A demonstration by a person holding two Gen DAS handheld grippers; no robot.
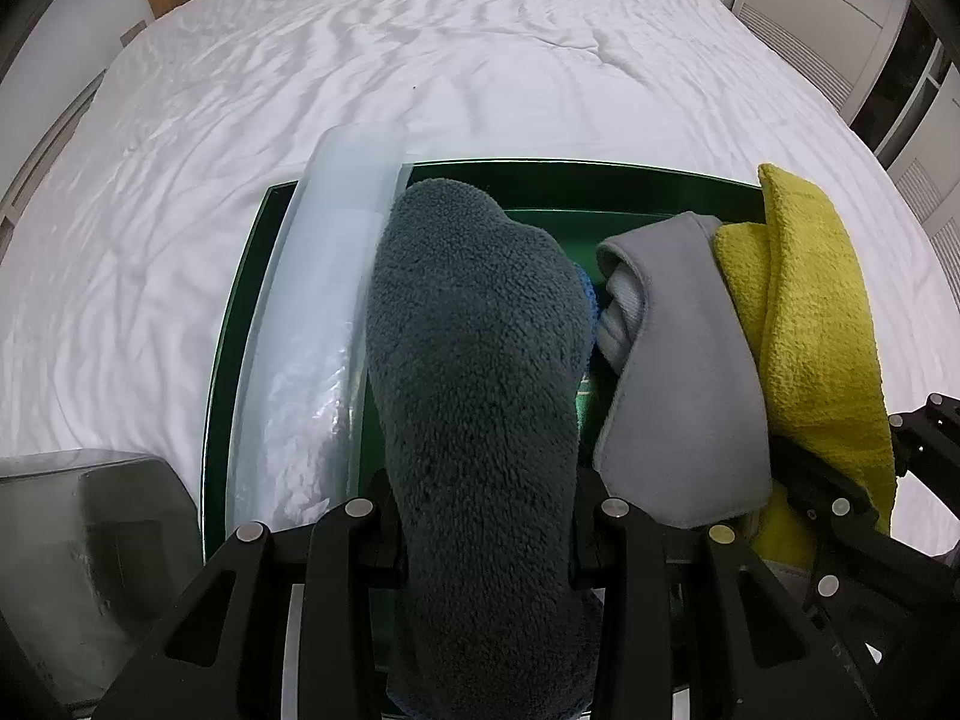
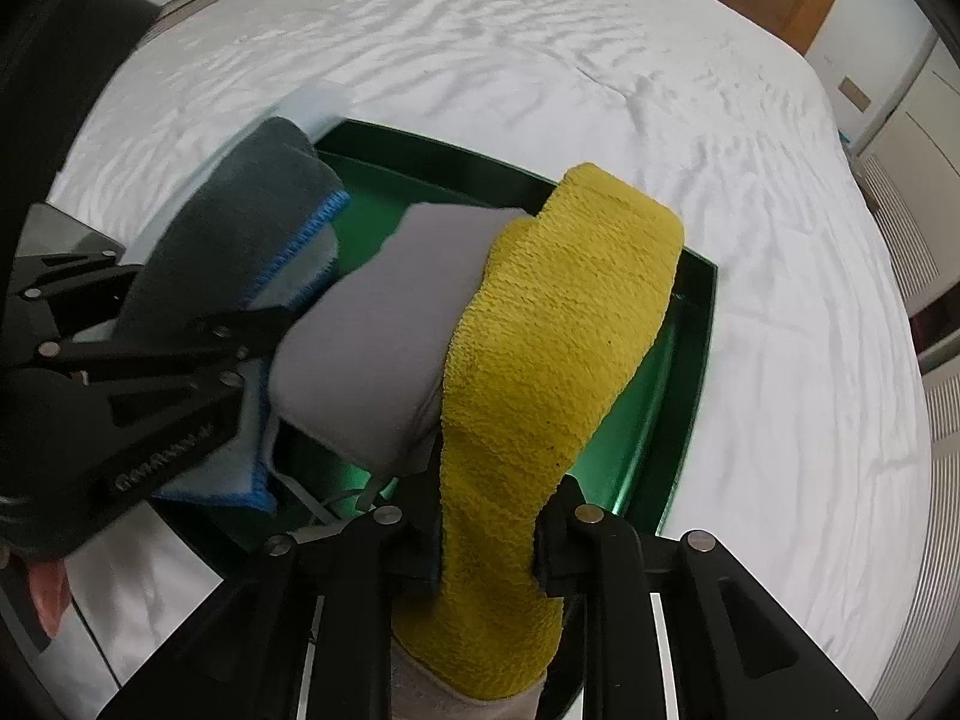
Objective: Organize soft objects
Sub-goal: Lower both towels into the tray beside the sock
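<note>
Green tray (image 1: 600,180) sits on the bed (image 1: 300,120), white wrinkled sheet all round it. L to R over the tray: a clear plastic bag (image 1: 312,330) lies along the tray's left side, w/ its far end poking past the far rim; just beside it a dark grey fleece cloth (image 1: 474,360) w/ blue stitched edge, then a light grey cloth (image 1: 678,360), then a yellow towel (image 1: 804,312) at the right, draped past the tray's right rim in the left wrist view.

Left gripper (image 1: 480,546) is closed on the dark grey fleece cloth, fabric pinched between both fingers and standing up fwd over the tray. Right gripper (image 2: 486,546) is clamped on the yellow towel, which rises from the fingers and folds over above the tray's right half; the light grey cloth presses against its left side. Can't tell if the cloths touch the tray floor. Bare green tray floor shows between the dark grey and light grey cloths and under the yellow towel.
</note>
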